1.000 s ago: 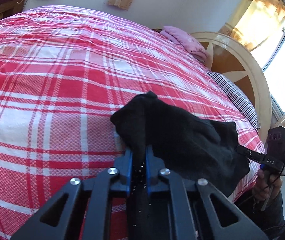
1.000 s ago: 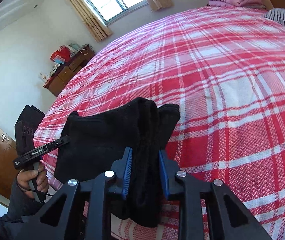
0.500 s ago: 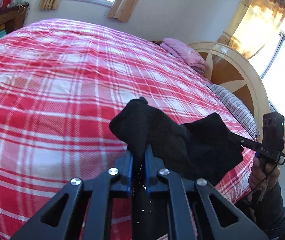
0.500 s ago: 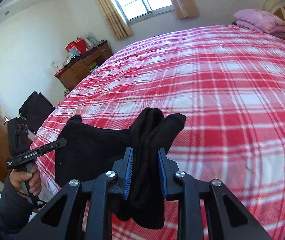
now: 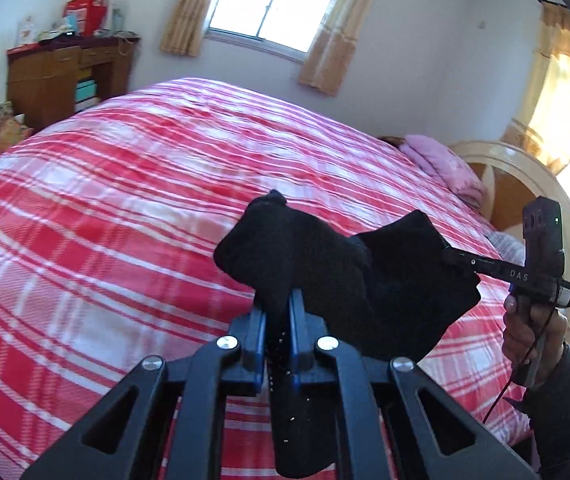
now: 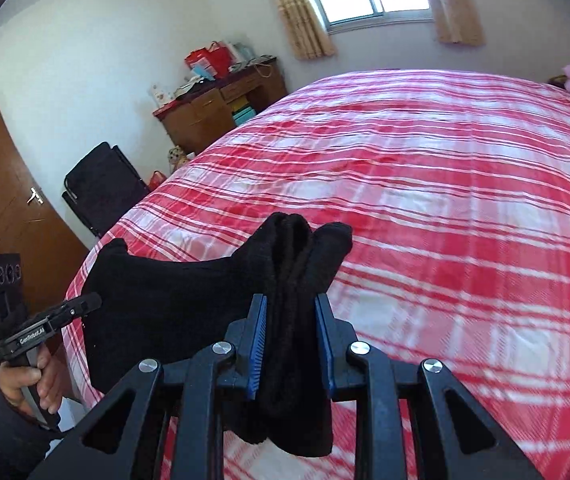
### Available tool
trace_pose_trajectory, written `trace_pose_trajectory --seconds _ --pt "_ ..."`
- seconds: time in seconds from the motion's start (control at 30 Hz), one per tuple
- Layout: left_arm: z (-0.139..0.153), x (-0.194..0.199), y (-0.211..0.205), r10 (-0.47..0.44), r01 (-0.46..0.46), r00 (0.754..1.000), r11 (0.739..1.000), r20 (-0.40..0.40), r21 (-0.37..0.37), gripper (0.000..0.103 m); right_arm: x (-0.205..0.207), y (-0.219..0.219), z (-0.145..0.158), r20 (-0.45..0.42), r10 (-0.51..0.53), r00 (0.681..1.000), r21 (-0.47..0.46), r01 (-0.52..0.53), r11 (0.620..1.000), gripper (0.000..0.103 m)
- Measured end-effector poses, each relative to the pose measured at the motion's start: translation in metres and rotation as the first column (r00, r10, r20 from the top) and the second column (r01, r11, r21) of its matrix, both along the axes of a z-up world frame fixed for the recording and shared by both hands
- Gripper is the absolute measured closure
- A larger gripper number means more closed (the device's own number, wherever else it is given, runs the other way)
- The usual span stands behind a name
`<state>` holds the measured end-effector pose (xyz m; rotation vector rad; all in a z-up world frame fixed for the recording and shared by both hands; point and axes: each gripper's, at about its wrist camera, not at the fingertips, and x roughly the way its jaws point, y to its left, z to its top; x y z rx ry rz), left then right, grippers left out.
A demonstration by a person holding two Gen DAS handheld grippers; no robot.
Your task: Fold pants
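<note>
Left wrist view first: the left hand-held gripper [image 5: 277, 320] is pinched tight on a bunched edge of the black pants [image 5: 325, 268], which hang in the air just above the near edge of the bed [image 5: 105, 220], stretched across to the right hand-held gripper [image 5: 451, 258]. The fabric looks soft, thick and floppy, probably light, so I'd say it sags wherever it isn't held, and corners or the waistband are the sensible spots to grab. Beyond the bed there's a wooden dresser [image 5: 57, 76], a curtained window [image 5: 277, 0], and a pink blanket [image 5: 441, 164] by the headboard [image 5: 517, 176]. Right wrist view: the right hand-held gripper [image 6: 291, 332] is squeezing a fatter wad of several layers, jaws held a bit apart by the bulk, with the cloth running to the left hand-held gripper [image 6: 89, 302]. The red plaid bed cover looks flat and roomy, fine for laying things out. A black chair [image 6: 101, 184] and a brown door [image 6: 1, 208] sit past the bed's far corner.
</note>
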<state>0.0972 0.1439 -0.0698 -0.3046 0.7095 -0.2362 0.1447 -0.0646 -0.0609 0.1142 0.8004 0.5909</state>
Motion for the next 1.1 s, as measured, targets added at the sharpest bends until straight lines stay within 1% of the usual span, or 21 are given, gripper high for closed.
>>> trace_pose_trajectory --seconds 0.1,0.2,0.27,0.33,0.4,0.47,0.5,0.53,0.67,0.73,0.8,0.87,0.93,0.97,1.1 --pt "-0.014 0.002 0.019 0.061 -0.061 0.998 0.998 -0.029 0.011 0.093 0.022 0.026 -0.021 -0.038 0.017 0.999 -0.014 -0.018 1.000 0.079" --pt "-0.037 0.009 0.024 0.095 -0.091 0.992 0.995 -0.084 0.045 0.092 0.040 0.035 -0.049 -0.070 -0.024 0.997 -0.064 0.019 0.998 0.078" --pt "-0.052 0.014 0.024 0.117 -0.109 0.986 0.992 -0.115 0.069 0.086 0.051 0.030 -0.065 -0.106 -0.053 0.993 -0.056 0.047 0.997 0.078" --pt "-0.063 0.015 0.023 0.139 -0.130 0.982 0.989 -0.127 0.077 0.073 0.055 0.021 -0.073 -0.133 -0.065 0.989 -0.022 0.062 0.998 0.077" --pt "-0.067 0.013 0.021 0.155 -0.144 0.980 0.985 -0.123 0.097 0.064 0.054 0.016 -0.074 -0.131 -0.070 0.989 -0.012 0.069 0.998 0.077" --pt "-0.067 0.011 0.016 0.161 -0.145 0.981 0.980 -0.109 0.139 0.059 0.051 0.016 -0.073 -0.124 -0.069 0.990 -0.022 0.067 0.998 0.076" --pt "-0.067 0.008 0.014 0.165 -0.148 0.981 0.977 -0.103 0.157 0.054 0.051 0.017 -0.073 -0.121 -0.072 0.990 -0.027 0.069 0.997 0.073" --pt "-0.067 0.007 0.013 0.168 -0.149 0.981 0.974 -0.098 0.170 0.051 0.051 0.017 -0.073 -0.124 -0.079 0.989 -0.027 0.077 0.997 0.073" --pt "-0.067 0.005 0.013 0.183 -0.160 0.979 0.961 -0.086 0.226 0.043 0.051 0.017 -0.073 -0.134 -0.094 0.987 -0.022 0.092 0.996 0.071" --pt "-0.064 0.002 0.012 0.193 -0.167 0.978 0.950 -0.075 0.265 0.039 0.047 0.013 -0.072 -0.125 -0.099 0.987 -0.020 0.097 0.995 0.066" --pt "-0.062 0.000 0.011 0.196 -0.169 0.979 0.939 -0.061 0.300 0.036 0.044 0.006 -0.074 -0.126 -0.119 0.985 -0.020 0.117 0.993 0.051" --pt "-0.061 -0.001 0.009 0.195 -0.168 0.979 0.934 -0.058 0.317 0.036 0.046 -0.002 -0.079 -0.152 -0.141 0.978 -0.004 0.142 0.990 0.046" --pt "-0.060 -0.003 0.009 0.195 -0.167 0.979 0.934 -0.059 0.317 0.036 0.047 -0.007 -0.082 -0.181 -0.145 0.973 0.030 0.153 0.988 0.045" --pt "-0.059 -0.004 0.008 0.194 -0.167 0.979 0.933 -0.057 0.317 0.036 0.047 -0.008 -0.081 -0.180 -0.147 0.973 0.031 0.155 0.987 0.045" --pt "-0.054 -0.003 0.005 0.199 -0.169 0.978 0.926 -0.055 0.338 0.036 0.037 -0.009 -0.074 -0.136 -0.162 0.977 -0.005 0.163 0.987 0.045"
